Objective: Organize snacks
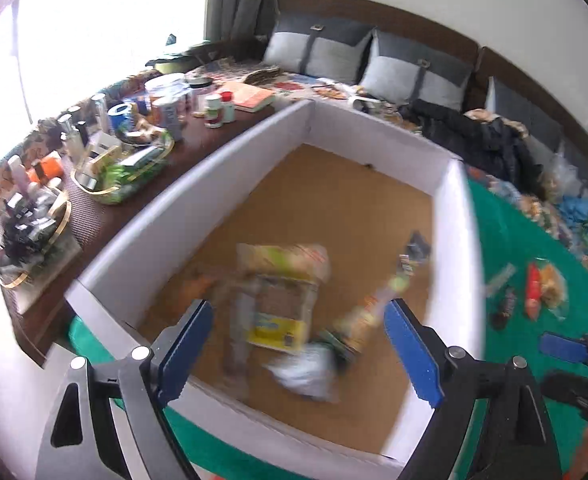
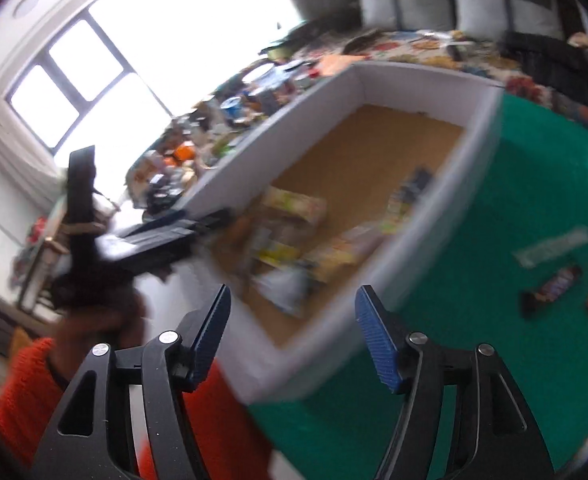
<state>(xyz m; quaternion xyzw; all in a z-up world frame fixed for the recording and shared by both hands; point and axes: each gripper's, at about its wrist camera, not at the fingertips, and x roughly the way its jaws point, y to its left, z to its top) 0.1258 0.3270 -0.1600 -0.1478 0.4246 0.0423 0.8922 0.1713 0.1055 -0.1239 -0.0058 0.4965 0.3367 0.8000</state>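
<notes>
Left gripper (image 1: 298, 350): jaws spread wide, nothing between the blue pads; it hangs over the near end of the white box (image 1: 229, 152), pointing down at the pile inside.
Right gripper (image 2: 291, 334): jaws also spread and empty, above the near corner of the box, with green cloth (image 2: 494, 208) beyond its right finger.
Risk, collision: both tools crowd the same near corner of the box, so they may knock each other, or a finger may clip the thin wall and shove the box across the cloth.
Risk, aim: both views are smeared, which suggests fast motion; a closing grab made like this would likely miss or crush a soft packet.
Risk, omission: the pieces lying right of the box are small and flat, easy to pinch badly or overlook.
Snacks in box (image 1: 283, 298): a loose heap on the brown floor near the front wall; a yellow-green packet, a pale crumpled bag, a long orange-yellow pack; print unreadable.
Snacks outside box: a dark chocolate bar (image 2: 554, 286), a pale flat wrapper (image 2: 554, 246) and a red-orange packet (image 1: 533, 290) on the cloth, right of the box, apart from it.
</notes>
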